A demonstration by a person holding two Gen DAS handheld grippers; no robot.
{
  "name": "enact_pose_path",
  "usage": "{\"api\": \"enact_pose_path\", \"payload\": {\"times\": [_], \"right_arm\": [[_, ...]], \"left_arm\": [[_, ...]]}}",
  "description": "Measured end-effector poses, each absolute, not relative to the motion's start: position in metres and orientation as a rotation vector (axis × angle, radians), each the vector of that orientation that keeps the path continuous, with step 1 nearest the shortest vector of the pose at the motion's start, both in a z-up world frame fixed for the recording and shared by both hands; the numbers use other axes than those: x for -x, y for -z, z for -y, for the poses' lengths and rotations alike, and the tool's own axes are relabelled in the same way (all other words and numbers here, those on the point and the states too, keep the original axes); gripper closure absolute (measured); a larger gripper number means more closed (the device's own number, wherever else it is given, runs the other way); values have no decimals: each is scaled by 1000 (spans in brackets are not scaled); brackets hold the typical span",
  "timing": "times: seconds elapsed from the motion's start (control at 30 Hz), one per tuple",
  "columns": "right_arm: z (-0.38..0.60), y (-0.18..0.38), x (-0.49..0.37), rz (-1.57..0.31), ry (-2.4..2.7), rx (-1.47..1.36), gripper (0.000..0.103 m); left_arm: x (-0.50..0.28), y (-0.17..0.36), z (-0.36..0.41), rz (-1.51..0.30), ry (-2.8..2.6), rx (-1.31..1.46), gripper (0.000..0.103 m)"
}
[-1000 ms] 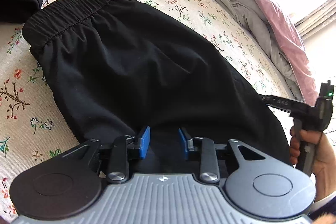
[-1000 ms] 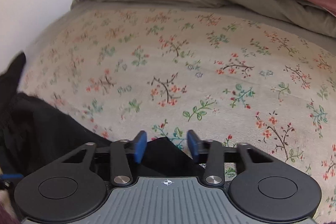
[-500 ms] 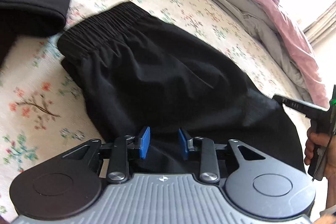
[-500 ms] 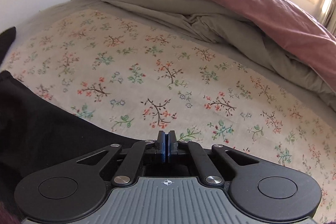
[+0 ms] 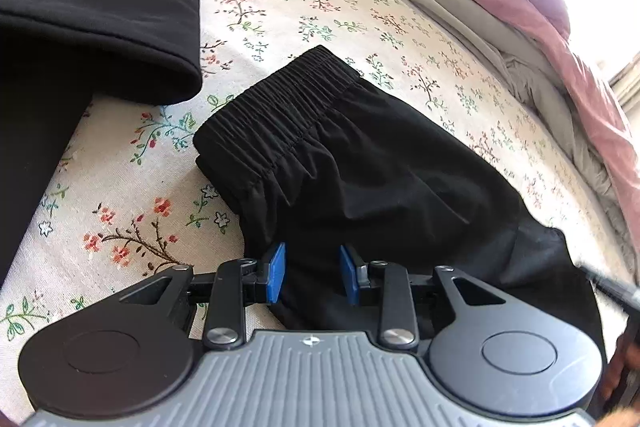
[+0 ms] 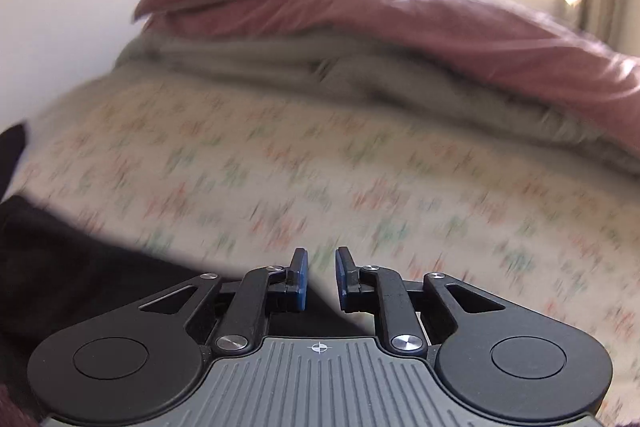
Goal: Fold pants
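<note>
Black pants (image 5: 372, 187) lie on the floral bedsheet (image 5: 132, 227), their gathered elastic waistband (image 5: 280, 115) at the far left end and the fabric running toward the near right, where the gripper body cuts it off. The left gripper (image 5: 312, 277) hovers at the near edge of the pants with its blue pads spread apart, black cloth showing between them; whether the pads touch the cloth is hard to tell. Another black garment (image 5: 100, 7) lies folded at the far left, partly out of frame. The right wrist view is heavily motion-blurred. There the right gripper (image 6: 319, 281) is released, its pads a small gap apart, with a corner of the pants (image 6: 80, 267) under its left finger and the sheet (image 6: 360, 167) beyond. Pink bedding (image 6: 360, 7) and a grey blanket (image 6: 280, 67) are heaped at the far side.
</note>
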State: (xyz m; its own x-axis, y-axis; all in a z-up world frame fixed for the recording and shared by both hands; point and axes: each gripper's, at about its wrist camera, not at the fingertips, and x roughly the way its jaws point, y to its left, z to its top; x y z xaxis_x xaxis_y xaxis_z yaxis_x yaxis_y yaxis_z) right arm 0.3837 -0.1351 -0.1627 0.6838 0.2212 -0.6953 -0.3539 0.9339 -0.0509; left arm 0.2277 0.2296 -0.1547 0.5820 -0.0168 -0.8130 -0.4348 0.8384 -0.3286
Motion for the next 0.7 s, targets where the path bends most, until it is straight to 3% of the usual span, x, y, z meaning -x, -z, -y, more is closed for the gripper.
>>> {"api": "enact_pose_path", "payload": {"times": [0.1, 0.33, 0.4, 0.53, 0.63, 0.7], "right_arm": [[137, 202, -363, -849, -264, 361, 87], [244, 195, -345, -841, -147, 101, 88], [266, 185, -337, -837, -62, 102, 80], [308, 163, -301, -793, 15, 25, 76], [320, 158, -277, -803, -6, 27, 62], [325, 158, -270, -796, 18, 56, 58]], "left_arm": [[-229, 154, -227, -922, -257, 524, 62], [-224, 159, -245, -914, -253, 624, 71], [-224, 159, -252, -907, -260, 662, 72], [-224, 156, -248, -905, -272, 658, 72], [-225, 155, -246, -905, -281, 648, 72], [-226, 157, -253, -903, -278, 685, 72]]}}
